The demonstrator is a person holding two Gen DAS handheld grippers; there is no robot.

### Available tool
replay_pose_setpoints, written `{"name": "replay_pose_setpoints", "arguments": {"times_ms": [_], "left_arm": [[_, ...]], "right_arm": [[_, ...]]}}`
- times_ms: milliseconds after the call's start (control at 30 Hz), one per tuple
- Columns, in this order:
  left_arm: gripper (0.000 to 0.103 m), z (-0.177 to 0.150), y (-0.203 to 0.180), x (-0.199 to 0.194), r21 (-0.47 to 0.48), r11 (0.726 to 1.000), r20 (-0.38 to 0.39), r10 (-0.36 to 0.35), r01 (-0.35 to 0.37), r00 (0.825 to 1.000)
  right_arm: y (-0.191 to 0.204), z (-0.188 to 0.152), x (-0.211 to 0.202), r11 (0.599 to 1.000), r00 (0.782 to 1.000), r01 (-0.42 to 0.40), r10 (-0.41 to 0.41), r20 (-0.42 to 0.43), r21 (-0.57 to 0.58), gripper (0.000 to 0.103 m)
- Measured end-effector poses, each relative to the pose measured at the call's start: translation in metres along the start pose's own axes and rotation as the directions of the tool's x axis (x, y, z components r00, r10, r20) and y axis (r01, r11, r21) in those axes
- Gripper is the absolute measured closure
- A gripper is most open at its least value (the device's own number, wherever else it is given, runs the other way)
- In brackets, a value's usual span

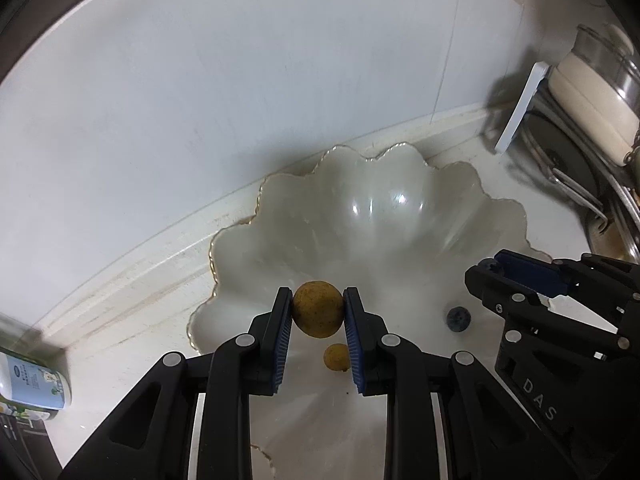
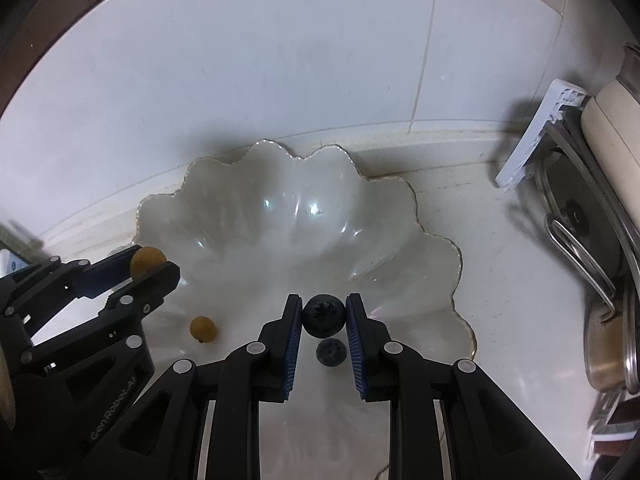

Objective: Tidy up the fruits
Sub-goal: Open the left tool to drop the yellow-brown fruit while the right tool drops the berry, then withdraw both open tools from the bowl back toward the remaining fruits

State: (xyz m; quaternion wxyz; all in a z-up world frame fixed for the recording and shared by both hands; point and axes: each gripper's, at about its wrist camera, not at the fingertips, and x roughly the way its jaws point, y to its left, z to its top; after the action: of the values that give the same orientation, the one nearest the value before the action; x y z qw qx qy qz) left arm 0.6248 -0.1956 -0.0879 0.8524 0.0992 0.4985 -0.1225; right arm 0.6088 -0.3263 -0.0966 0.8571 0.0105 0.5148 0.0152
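Overhead, white tiled wall (image 1: 200,100), pale counter (image 2: 520,320).

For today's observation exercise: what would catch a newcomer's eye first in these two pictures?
The scalloped white bowl on the counter by the wall. Above it, the left gripper clamps a yellow-brown fruit and the right gripper a blueberry. One more of each, a small yellow fruit and a second blueberry, lies in the bowl.
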Motion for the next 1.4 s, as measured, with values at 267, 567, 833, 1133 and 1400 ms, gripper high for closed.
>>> {"name": "replay_pose_setpoints", "arguments": {"times_ms": [267,567,833,1133,1400], "left_arm": [[0.077,0.001,0.000,0.012,-0.006,1.000,-0.042,-0.009,0.009,0.999],[0.075,0.004,-0.001,0.013,-0.011,1.000,-0.049,-0.014,0.013,0.999],[0.075,0.004,-0.001,0.013,-0.012,1.000,-0.050,-0.009,0.008,0.999],[0.075,0.001,0.000,0.001,-0.014,1.000,-0.018,0.008,-0.008,1.000],[0.075,-0.004,0.001,-0.021,-0.021,1.000,0.023,0.014,-0.014,1.000]], "right_arm": [[-0.001,0.003,0.011,1.000,1.000,-0.001,0.001,-0.029,0.000,0.079],[-0.006,0.005,0.016,1.000,0.999,-0.003,0.003,-0.048,0.007,0.078],[-0.009,0.005,0.019,1.000,0.998,0.000,0.001,-0.059,0.016,0.076],[-0.009,0.003,0.005,1.000,1.000,0.005,-0.004,-0.023,0.024,0.076],[-0.003,-0.001,-0.020,1.000,1.000,0.016,-0.017,0.022,0.017,0.076]]}}
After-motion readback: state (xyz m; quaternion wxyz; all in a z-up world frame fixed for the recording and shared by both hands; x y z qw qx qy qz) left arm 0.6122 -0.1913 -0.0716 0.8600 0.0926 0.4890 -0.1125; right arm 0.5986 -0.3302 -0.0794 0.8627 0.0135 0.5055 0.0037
